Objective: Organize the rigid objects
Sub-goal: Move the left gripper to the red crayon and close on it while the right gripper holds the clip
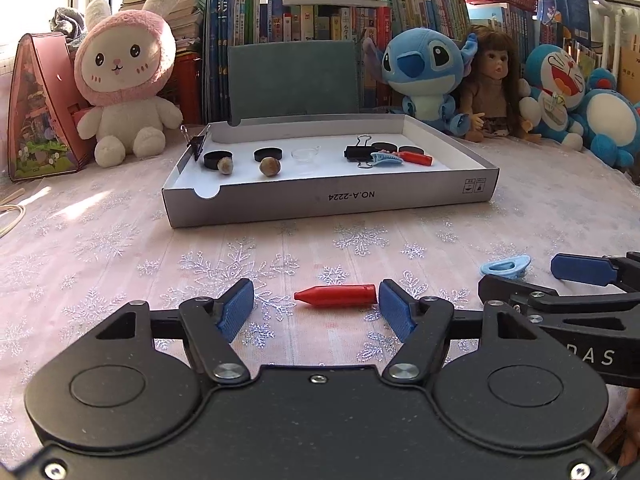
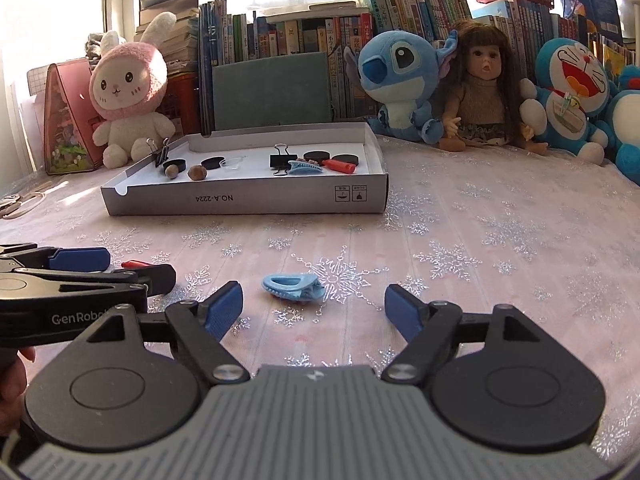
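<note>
Snowflake worktop (image 1: 120,240), box tray (image 1: 332,200) well ahead. Your left gripper (image 1: 316,300) has fingers apart around the red crayon (image 1: 336,295), one pad touching its end. Right gripper (image 2: 314,304): fingers apart, blue clip (image 2: 291,287) just beyond them. Pickup step; next, advance and close.

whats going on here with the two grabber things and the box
A person is sorting small items into the gray box with two handheld grippers. The left gripper is open around a red crayon on the tablecloth. The right gripper is open just short of a blue hair clip. Neither is gripped; the box already holds clips, nuts and caps.
</note>
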The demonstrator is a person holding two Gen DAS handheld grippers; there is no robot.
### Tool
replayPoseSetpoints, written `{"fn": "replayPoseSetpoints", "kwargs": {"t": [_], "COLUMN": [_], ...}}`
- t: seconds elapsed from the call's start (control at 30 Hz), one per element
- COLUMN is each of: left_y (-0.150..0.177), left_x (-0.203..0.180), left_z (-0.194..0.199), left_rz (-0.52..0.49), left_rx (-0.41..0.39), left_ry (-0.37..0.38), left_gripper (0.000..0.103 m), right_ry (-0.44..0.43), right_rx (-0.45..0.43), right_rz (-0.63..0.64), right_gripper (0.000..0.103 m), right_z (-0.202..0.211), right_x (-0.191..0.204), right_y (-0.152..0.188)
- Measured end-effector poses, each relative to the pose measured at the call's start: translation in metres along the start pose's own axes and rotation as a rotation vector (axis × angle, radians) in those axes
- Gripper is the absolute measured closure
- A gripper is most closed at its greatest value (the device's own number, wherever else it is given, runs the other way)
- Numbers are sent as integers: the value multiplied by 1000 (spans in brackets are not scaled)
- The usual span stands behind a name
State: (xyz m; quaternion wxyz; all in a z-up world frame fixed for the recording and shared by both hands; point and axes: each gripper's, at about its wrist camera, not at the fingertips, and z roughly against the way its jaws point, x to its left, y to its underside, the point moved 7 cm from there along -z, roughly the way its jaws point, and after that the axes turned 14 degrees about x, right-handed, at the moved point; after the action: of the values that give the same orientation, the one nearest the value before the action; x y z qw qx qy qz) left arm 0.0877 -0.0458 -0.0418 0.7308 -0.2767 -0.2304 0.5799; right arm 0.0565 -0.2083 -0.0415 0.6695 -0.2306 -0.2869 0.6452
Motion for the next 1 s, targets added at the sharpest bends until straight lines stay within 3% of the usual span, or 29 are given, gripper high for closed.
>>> {"fn": "replayPoseSetpoints", "kwargs": {"t": [0.37, 1.0], "left_y": [1, 2], "left_x": [4, 8], "left_z": [-4, -3], "left_rz": [19, 54], "left_rx": [-9, -19], "left_ry": [-21, -32], "left_gripper": [36, 40], "right_ry": [85, 111], "right_rx": [-8, 7], "right_rz": [-69, -64], "right_gripper": [14, 14], "right_z": [-6, -7], "right_x": [2, 6], "right_y": [-2, -4]}}
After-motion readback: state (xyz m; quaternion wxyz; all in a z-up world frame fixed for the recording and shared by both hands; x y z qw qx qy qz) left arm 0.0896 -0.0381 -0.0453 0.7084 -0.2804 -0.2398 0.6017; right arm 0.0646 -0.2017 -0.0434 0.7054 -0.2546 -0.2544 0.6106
